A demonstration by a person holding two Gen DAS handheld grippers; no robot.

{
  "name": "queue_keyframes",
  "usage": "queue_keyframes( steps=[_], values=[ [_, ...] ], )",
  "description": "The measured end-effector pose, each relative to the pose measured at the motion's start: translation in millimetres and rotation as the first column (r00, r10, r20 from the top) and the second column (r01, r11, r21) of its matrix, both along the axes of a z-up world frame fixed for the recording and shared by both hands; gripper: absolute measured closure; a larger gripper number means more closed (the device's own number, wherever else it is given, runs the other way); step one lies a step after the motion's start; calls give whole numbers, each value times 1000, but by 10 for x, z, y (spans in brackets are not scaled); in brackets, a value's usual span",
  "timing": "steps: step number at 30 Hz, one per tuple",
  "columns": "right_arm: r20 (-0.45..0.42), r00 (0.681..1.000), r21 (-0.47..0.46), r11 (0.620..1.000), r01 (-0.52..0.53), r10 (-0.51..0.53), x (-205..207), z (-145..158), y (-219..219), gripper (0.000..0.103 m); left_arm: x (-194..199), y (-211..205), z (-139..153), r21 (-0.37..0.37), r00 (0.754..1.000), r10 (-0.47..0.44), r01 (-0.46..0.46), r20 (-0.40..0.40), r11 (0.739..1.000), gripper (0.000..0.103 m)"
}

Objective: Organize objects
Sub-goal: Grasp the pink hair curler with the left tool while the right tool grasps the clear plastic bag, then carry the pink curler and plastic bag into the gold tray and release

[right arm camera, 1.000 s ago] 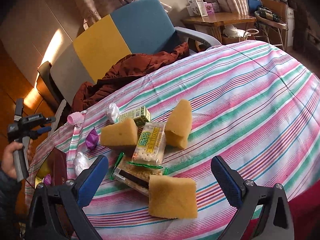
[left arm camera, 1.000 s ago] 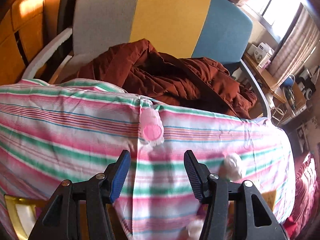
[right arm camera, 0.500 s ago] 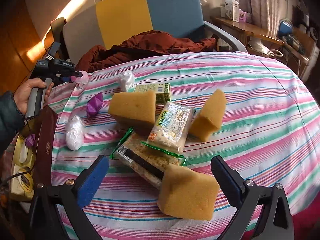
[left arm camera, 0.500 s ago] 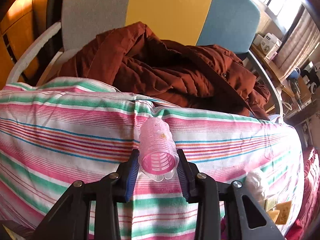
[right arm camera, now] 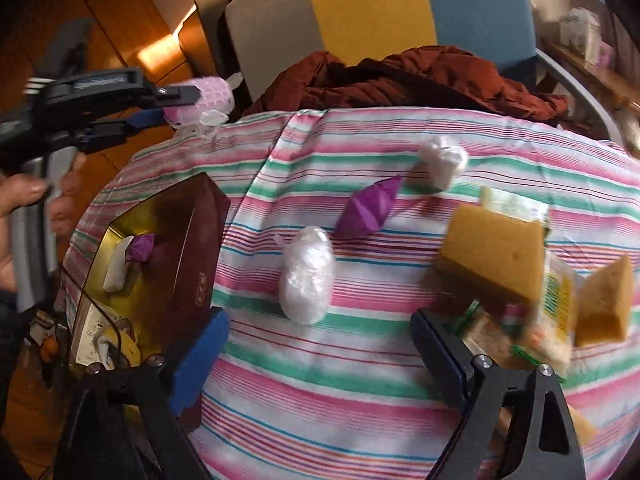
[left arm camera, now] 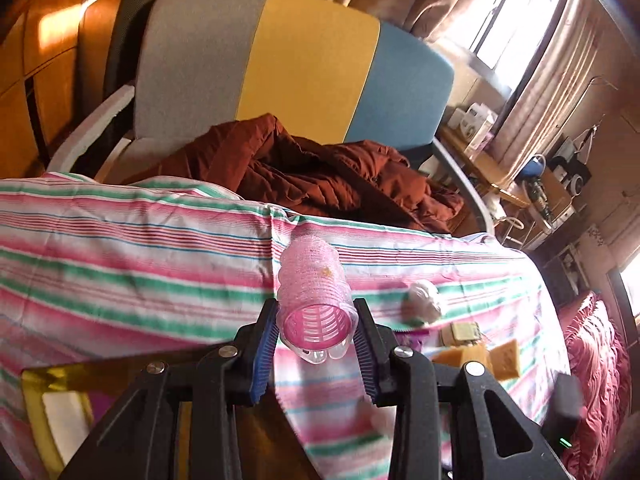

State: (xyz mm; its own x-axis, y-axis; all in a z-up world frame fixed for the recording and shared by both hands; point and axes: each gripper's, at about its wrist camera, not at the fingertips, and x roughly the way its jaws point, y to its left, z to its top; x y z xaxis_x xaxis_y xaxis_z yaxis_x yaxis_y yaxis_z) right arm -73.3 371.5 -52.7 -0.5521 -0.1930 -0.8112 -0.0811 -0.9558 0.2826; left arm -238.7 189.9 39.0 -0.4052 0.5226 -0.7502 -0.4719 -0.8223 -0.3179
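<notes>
Pink hair roller [left arm camera: 316, 300] sits clamped btwn the blue pads of the left gripper [left arm camera: 316, 344], open end toward the cam, lifted clear of the striped tablecloth [left arm camera: 120, 264]; in the right wrist view the same roller [right arm camera: 208, 98] shows at upper left, held off the table edge w/ a hand [right arm camera: 24, 216] on the gripper handle. Below it, at the table's left edge, an open dark-red box [right arm camera: 188, 248] w/ gold lining holds a white bundle and a small purple piece. Right gripper [right arm camera: 316, 360] has nothing btwn its pads, jaws closing, pointing down over the cloth just near a white plastic-wrapped bundle [right arm camera: 306, 276]. Past that: a purple folded paper shape [right arm camera: 370, 208], then a second white bundle [right arm camera: 442, 160]. To the right, blurred: yellow sponge blocks [right arm camera: 492, 252] and a biscuit packet [right arm camera: 552, 320], piled touching. Behind the table, a chair [left arm camera: 312, 60] w/ grey, yellow and blue back panels, a rust-brown jacket [left arm camera: 328, 176] heaped on its seat.
</notes>
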Motion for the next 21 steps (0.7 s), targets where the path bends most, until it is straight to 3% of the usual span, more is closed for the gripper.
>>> queue_keyframes(
  steps=[4, 6, 10, 14, 21],
  values=[
    [59, 998, 60, 998, 4, -7, -394, -279, -216, 30, 236, -549, 197, 28, 999, 41, -41, 0, 999, 67],
    [88, 996, 90, 996, 0, -8, -488, -402, -273, 63, 308, -832, 278, 33, 997, 73, -73, -1, 997, 67],
    [77, 997, 107, 994, 13, -21, -401, -381, -281, 67, 422, -1313, 317, 42, 991, 136, -135, -11, 990, 67],
    [19, 1000, 102, 995, 8, -10, -168, -158, -332, 67, 505, -1590, 112, 58, 983, 183, -184, 23, 981, 67],
    [-75, 995, 36, 998, -58, 61, 158, 228, -693, 67, 535, -1374, -447, 64, 980, 157, -166, 124, 984, 67]
  ],
)
